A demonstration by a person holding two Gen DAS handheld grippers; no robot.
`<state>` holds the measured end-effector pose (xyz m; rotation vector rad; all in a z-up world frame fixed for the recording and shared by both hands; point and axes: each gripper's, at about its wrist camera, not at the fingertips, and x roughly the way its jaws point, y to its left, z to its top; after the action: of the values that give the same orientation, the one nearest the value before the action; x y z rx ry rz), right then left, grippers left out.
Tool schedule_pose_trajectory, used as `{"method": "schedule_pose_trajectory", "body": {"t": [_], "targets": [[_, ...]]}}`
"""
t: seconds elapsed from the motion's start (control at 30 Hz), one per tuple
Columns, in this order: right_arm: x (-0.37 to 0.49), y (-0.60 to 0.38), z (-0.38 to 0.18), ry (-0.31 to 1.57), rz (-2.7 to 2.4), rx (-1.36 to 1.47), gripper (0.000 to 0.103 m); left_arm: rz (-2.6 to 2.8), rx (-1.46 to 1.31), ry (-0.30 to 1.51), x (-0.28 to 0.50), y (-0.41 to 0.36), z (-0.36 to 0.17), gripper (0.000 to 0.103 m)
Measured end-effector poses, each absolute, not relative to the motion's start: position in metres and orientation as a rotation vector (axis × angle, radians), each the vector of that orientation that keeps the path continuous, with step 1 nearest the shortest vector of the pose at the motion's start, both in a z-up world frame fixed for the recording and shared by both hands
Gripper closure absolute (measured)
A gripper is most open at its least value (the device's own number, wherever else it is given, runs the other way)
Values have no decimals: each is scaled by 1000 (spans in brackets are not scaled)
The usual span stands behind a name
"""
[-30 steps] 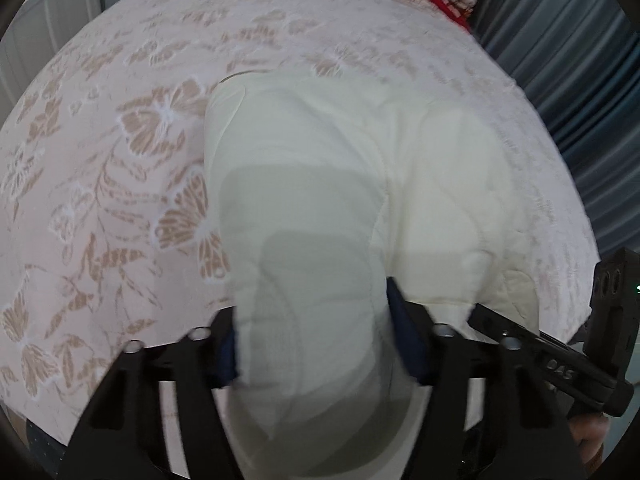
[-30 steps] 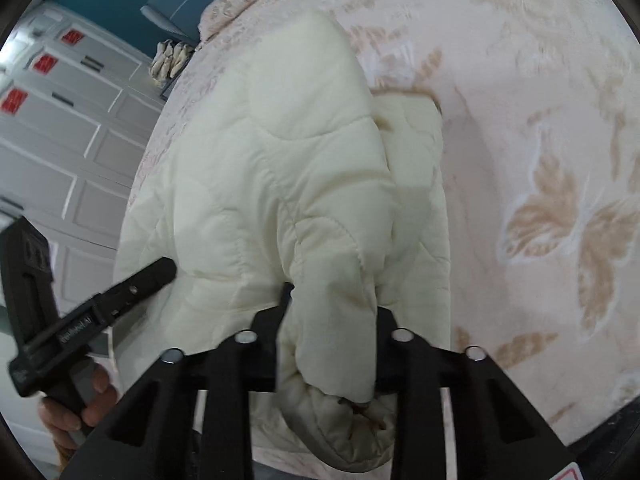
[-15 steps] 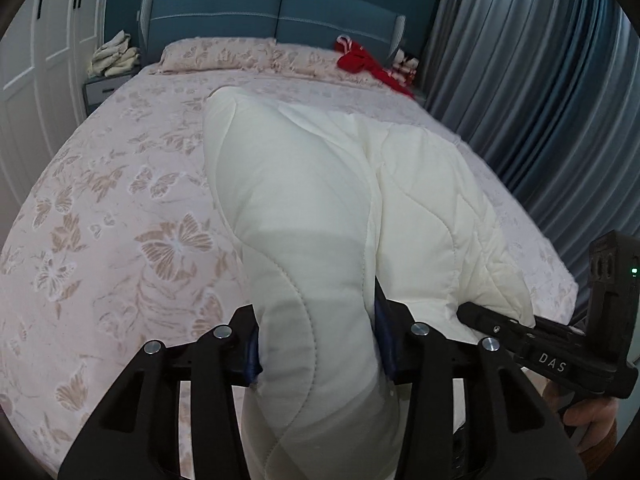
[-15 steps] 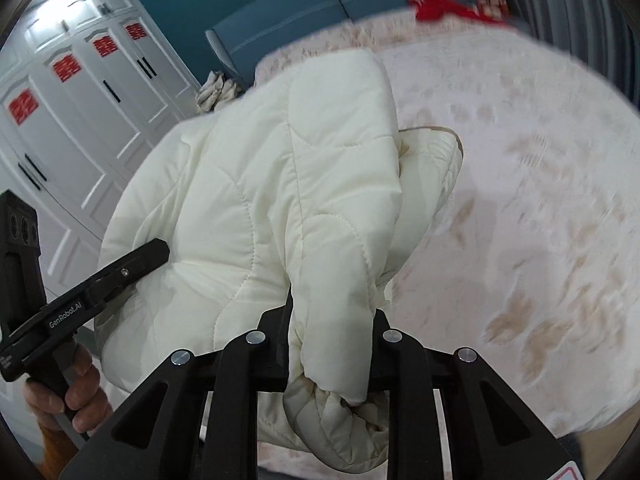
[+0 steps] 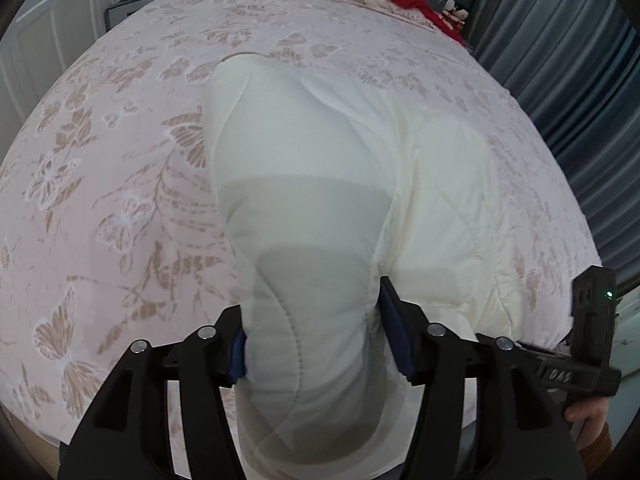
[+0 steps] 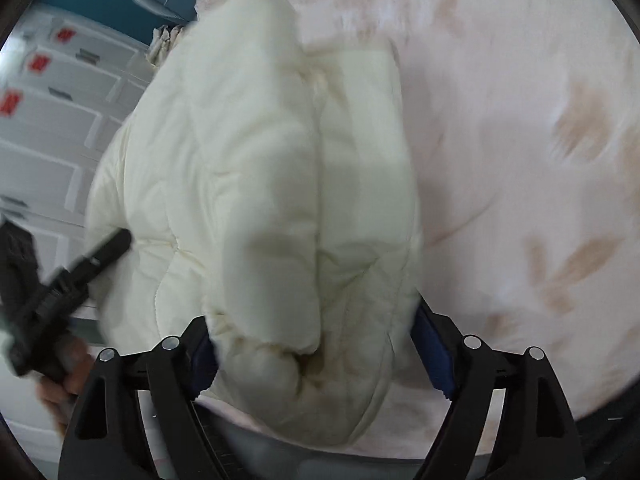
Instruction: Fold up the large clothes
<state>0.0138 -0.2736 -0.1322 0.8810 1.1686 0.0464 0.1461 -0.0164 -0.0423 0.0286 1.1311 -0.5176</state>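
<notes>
Both my claws have just been opening, the right one much wider than a second ago, with the cream quilted jacket [image 6: 256, 184] still bunched between its pads. My right gripper [image 6: 316, 356] looks released. My left gripper [image 5: 316, 336] still seems to pinch a padded fold. Lying on the floral bedspread [image 5: 100, 184], the jacket stretches away from both claws toward the headboard, so I judge either hand equally near its close edge.

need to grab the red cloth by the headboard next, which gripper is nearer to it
Neither is clearly closer. The left gripper and right gripper both sit at the bed's foot around the cream quilted jacket; the red cloth lies at the far end.
</notes>
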Motion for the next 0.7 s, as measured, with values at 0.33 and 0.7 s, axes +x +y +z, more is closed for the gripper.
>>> {"method": "schedule_pose_trajectory", "body": {"t": [0.33,0.7], "targets": [[31,-258,-79,1052,94,750,73,-532,-42,1068,155,-1,-24,56],[101,-226,52,762,114,445,79,-540,-85,773,204,20,71,58]]}}
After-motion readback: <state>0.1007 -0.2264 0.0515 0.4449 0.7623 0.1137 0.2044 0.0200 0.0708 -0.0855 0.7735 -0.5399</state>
